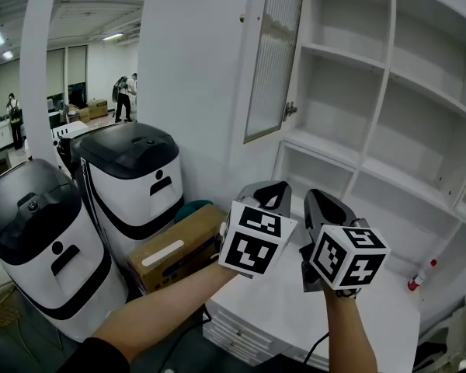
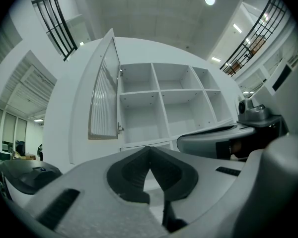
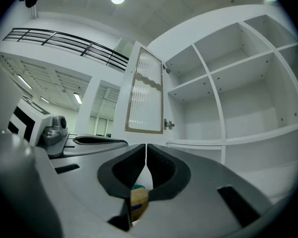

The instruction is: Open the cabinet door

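The tall white cabinet (image 1: pixel 349 130) has bare shelves, and its ribbed-glass door (image 1: pixel 273 53) stands swung open to the left, with a hinge (image 1: pixel 290 110) showing on its inner edge. Both grippers hover side by side in front of the lower shelves, apart from the door. My left gripper (image 1: pixel 275 186) is shut with nothing in it, and so is my right gripper (image 1: pixel 317 196). In the left gripper view the closed jaw tips (image 2: pixel 149 150) point at the shelves, with the door (image 2: pixel 104 98) to the upper left. The right gripper view shows closed tips (image 3: pixel 145 148) below the door (image 3: pixel 146 93).
Two white-and-black machines (image 1: pixel 132 169) (image 1: pixel 39 239) stand at the left, a cardboard box (image 1: pixel 179 247) between them and a low white drawer unit (image 1: pixel 295 309). A red-capped bottle (image 1: pixel 421 274) lies at the right. People (image 1: pixel 124 95) stand far back.
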